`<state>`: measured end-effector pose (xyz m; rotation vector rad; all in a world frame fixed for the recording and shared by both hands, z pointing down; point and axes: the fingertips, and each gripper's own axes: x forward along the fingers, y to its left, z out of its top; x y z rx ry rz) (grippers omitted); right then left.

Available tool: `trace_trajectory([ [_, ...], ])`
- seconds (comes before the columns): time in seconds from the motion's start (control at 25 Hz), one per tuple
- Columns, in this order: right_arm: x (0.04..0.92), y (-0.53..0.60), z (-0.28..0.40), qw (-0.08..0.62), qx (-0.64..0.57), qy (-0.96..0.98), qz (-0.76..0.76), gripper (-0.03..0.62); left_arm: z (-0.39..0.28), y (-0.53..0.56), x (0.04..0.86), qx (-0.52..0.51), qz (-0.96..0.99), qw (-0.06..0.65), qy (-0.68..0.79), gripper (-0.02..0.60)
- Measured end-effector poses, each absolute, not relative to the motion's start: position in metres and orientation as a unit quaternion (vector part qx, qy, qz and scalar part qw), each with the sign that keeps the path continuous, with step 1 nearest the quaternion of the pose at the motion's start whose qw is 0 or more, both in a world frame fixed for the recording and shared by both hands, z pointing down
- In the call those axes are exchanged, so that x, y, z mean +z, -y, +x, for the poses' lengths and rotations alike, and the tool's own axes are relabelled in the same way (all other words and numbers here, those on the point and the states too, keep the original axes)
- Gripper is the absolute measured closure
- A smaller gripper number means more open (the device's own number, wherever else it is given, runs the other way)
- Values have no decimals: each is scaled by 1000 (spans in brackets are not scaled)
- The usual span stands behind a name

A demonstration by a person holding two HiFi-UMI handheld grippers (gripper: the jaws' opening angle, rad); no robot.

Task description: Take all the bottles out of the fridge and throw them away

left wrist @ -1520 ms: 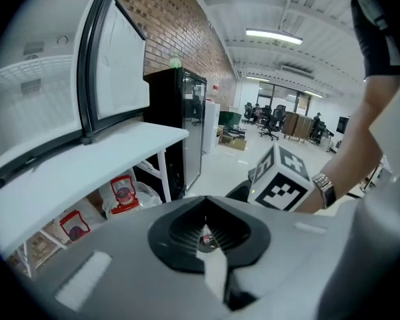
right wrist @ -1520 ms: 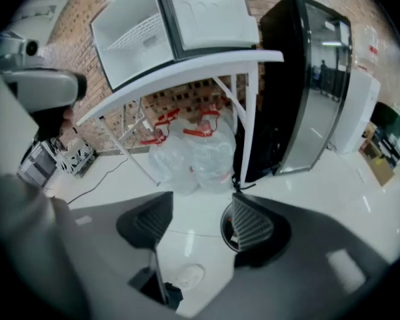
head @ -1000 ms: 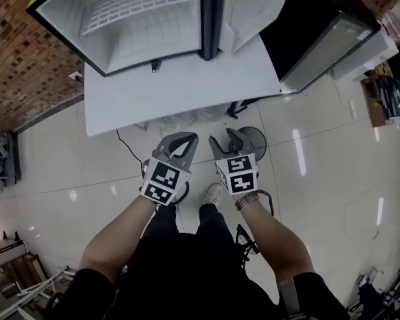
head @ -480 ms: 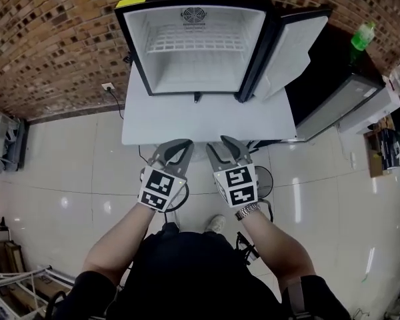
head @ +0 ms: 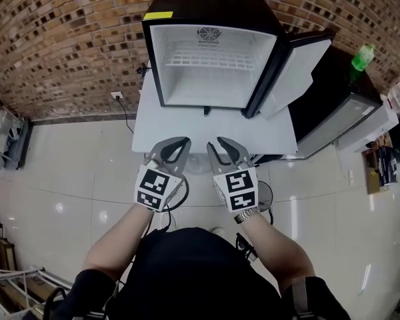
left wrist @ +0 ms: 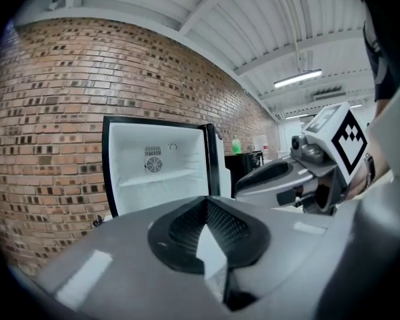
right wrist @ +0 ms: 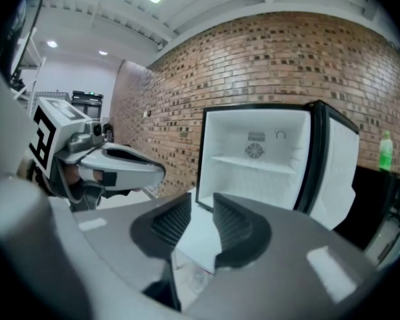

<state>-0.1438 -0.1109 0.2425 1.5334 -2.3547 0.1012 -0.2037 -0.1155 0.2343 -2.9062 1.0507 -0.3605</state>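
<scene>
Your left gripper [head: 179,143] is pressed together, empty. Your right gripper [head: 219,144], just closing, is slightly spread, empty. Open fridge [head: 213,79] ahead.

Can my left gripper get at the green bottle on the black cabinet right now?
Probably not from here: the left gripper hangs at the white table's near edge, and the green bottle stands far right, past the open fridge door, which juts between them.

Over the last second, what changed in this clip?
Both the left gripper and right gripper rose toward the fridge. Right jaws have just been closing, empty, a gap left. Unchanged: left jaws shut and empty, fridge open and bare, green bottle to its right.
</scene>
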Motion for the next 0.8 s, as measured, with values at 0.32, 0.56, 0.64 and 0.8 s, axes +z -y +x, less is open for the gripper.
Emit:
trace_trajectory([
  [0.32,209,121,-143,144,12,821,552,591,-204,120,211,-101,-937,36,-333,578],
  [0.56,201,124,-141,142,5,821,554,591,-194,119,204,-97,-940,45,-323,578],
  [0.64,200,123,-140,142,5,821,553,592,-191,119,202,-97,-941,48,-320,578],
  [0.8,201,121,-138,145,6,822,551,592,-186,117,199,-96,-942,50,-316,578],
])
